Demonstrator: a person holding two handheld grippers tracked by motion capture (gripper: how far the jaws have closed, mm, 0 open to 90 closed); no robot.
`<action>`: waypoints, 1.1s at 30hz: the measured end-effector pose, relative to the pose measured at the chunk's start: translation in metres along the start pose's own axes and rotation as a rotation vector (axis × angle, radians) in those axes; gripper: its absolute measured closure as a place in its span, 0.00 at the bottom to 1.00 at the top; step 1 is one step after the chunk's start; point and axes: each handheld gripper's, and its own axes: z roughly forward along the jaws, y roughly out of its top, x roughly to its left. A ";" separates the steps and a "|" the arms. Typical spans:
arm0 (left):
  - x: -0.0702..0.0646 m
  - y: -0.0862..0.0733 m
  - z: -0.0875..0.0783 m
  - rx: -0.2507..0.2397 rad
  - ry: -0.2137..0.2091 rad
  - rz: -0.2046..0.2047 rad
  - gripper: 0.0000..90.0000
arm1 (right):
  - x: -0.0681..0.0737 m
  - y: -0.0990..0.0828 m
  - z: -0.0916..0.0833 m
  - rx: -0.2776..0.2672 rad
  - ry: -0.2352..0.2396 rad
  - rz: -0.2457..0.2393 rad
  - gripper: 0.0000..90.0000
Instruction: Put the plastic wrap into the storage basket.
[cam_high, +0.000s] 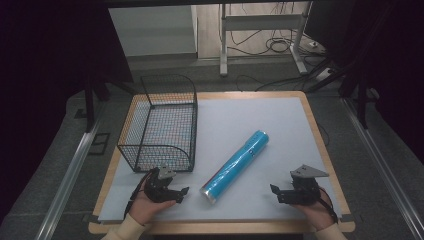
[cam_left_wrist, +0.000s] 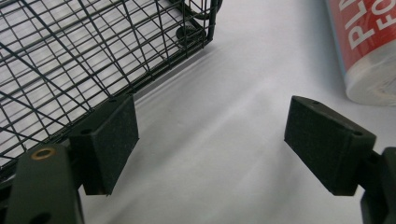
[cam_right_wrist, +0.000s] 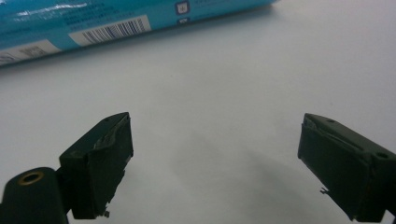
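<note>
the long blue tube (cam_high: 236, 167) was laid flat and diagonally on the pale mat (cam_high: 280, 120) of the bench (cam_high: 320, 131), its capped near end pointed toward the person's side and its far end angled up and to the right. it was touched by nothing. the wire basket (cam_high: 162, 125) was stood upright to the tube's left, close to it but apart, with its open top facing up, which suggested it was meant as the place to receive the tube.

the left gripper (cam_high: 176, 194) was held low over the mat just in front of the basket's near wall, with its jaws spread wide and nothing between them; in the left gripper view the basket mesh (cam_left_wrist: 93, 51) was seen just beyond the left pad, and the tube's capped end (cam_left_wrist: 369, 51) off to the upper right. the right gripper (cam_high: 281, 194) was held near the mat's front right area, well apart from the tube, its jaws likewise spread and empty; in the right gripper view the tube's label side (cam_right_wrist: 116, 23) was seen lying across the top.

open mat was left on both sides of the tube, so it could probably be approached from either flank. the tightest spot was judged to be the gap between the tube's near end and the basket's front corner. the mat's front edge lay close behind both hands.
</note>
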 end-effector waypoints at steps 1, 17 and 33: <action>0.001 0.000 0.000 0.002 0.001 0.003 0.19 | 0.000 0.000 0.000 0.000 0.000 -0.001 0.12; -0.006 0.013 -0.011 -0.019 -0.039 -0.023 0.20 | 0.001 -0.007 -0.004 0.012 0.002 -0.034 0.13; -0.020 0.036 -0.030 -0.047 -0.085 -0.007 0.21 | 0.003 -0.006 -0.001 0.019 -0.007 -0.052 0.13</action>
